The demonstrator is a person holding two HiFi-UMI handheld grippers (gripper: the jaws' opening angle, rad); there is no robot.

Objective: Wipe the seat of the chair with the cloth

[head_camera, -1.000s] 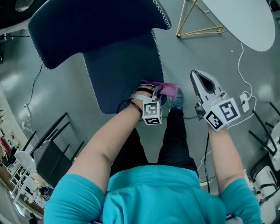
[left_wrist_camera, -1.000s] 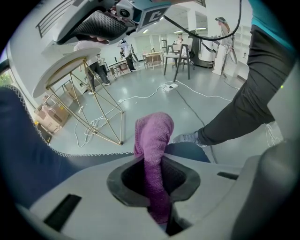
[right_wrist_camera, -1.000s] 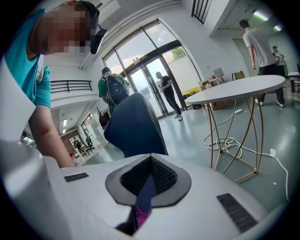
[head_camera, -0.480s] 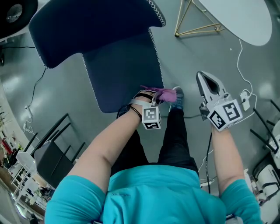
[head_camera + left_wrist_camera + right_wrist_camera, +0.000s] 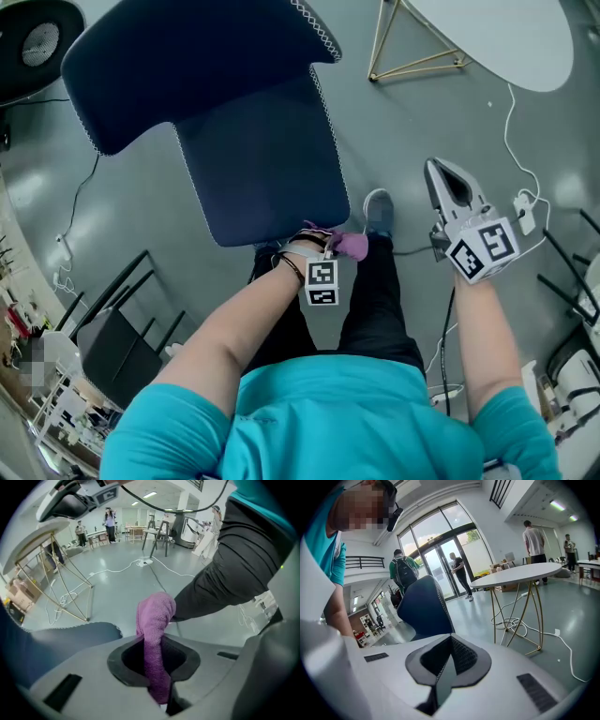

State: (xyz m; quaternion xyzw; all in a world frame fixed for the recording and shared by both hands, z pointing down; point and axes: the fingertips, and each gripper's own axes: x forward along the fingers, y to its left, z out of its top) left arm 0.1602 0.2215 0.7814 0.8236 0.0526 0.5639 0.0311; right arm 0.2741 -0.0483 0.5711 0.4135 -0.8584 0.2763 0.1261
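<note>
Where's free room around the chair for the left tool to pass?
The whole seat is bare. Grey floor is open between its right edge and the right tool. Crowded: the seat's front edge, with left tool, cloth and shoe.
</note>
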